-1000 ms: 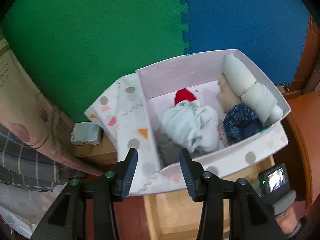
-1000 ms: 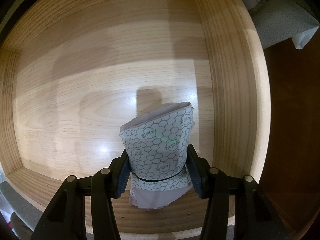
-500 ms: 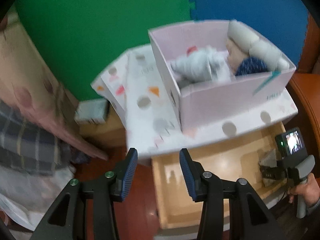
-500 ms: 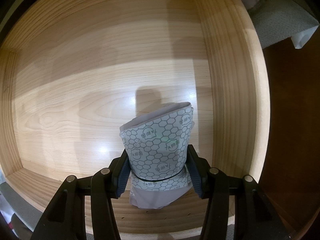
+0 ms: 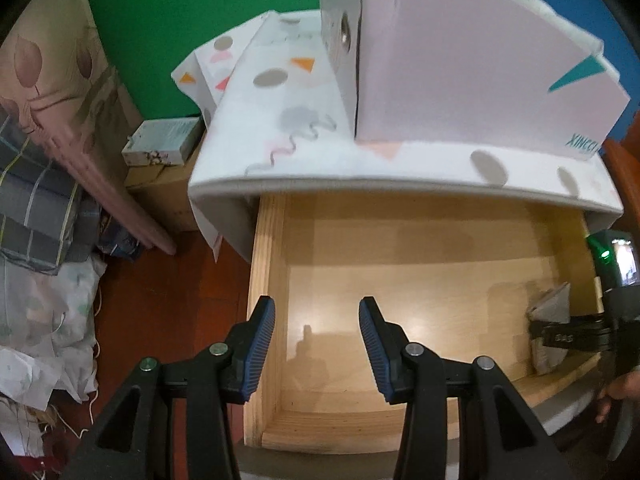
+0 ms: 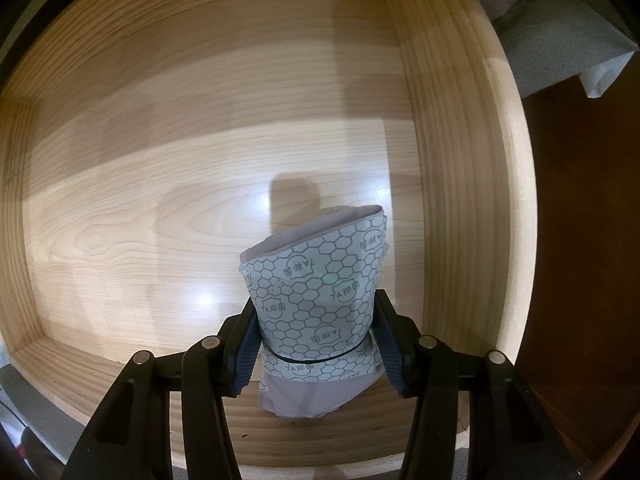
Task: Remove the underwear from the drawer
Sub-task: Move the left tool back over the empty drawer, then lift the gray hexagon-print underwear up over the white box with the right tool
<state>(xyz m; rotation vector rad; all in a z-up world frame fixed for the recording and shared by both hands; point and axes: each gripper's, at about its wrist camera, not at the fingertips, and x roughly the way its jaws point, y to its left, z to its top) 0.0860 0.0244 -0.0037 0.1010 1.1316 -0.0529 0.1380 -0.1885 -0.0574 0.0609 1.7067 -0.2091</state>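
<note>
The right gripper (image 6: 316, 344) is clamping the underwear (image 6: 316, 292), a folded grey roll wrapped in a hexagon-printed paper band, with both blue pads pressing its sides. The roll is standing upright inside the drawer (image 6: 120, 160), near its right wall and toward the near edge; whether its base is touching the floor of the drawer cannot be told. Its shadow is falling on the pale wood just behind it.

In the left wrist view the left gripper (image 5: 317, 344) is hovering over the near left part of the drawer (image 5: 420, 248), its jaws standing wide apart and holding nothing. The underwear (image 5: 550, 312) is showing at the far right of this view, pinched in the right gripper (image 5: 560, 336). A white box (image 5: 460, 80) with coloured shapes is sitting on a spotted lid (image 5: 312, 152) above the far side of the drawer. To the left, a small carton (image 5: 164, 142) is lying beside folded bedding (image 5: 36, 200), with green mat (image 5: 180, 8) rising behind.
</note>
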